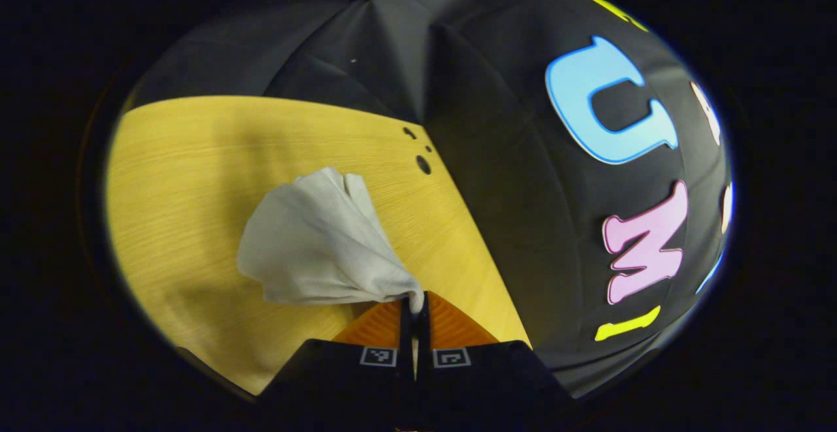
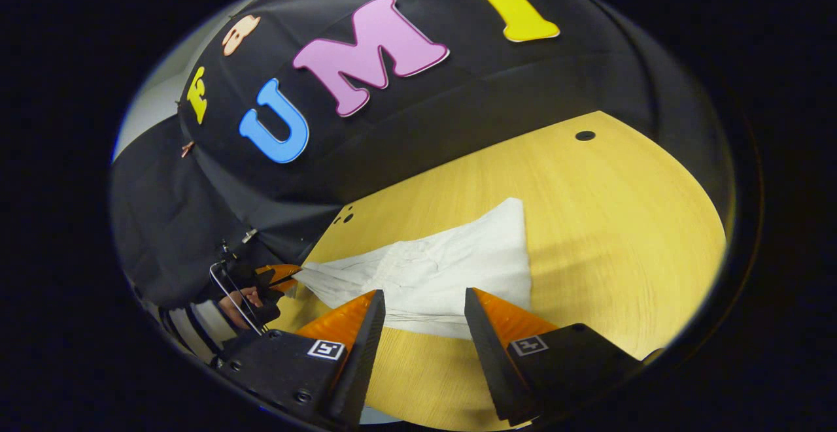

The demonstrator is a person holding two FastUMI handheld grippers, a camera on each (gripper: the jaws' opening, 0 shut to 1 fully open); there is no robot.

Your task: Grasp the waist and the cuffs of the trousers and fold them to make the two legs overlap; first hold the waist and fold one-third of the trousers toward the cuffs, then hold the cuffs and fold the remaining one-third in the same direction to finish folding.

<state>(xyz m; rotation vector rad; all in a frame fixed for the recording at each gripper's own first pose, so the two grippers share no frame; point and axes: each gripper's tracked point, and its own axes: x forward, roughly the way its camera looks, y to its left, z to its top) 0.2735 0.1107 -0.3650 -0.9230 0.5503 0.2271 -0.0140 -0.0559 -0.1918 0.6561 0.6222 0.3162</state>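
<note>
**Handling a limp, light pair of trousers by one pinched corner**

Judging by the way they drape, the trousers (image 2: pixel 444 268) are soft, thin and light: no stiffness, so any edge let go will sag and crease. They should be gripped at doubled edges, waist or cuffs, where the cloth is thickest and least likely to slip.

They are pale grey-white, wrinkled, and lie toward the table's (image 2: pixel 621 210) back edge near the booth wall, one end raised.

The left gripper (image 1: pixel 416 306) has its fingers pressed together on a bunched corner of cloth, lifting it off the table. The right gripper (image 2: pixel 424 324) hovers over the near edge of the trousers, fingers spread apart, holding nothing.
</note>
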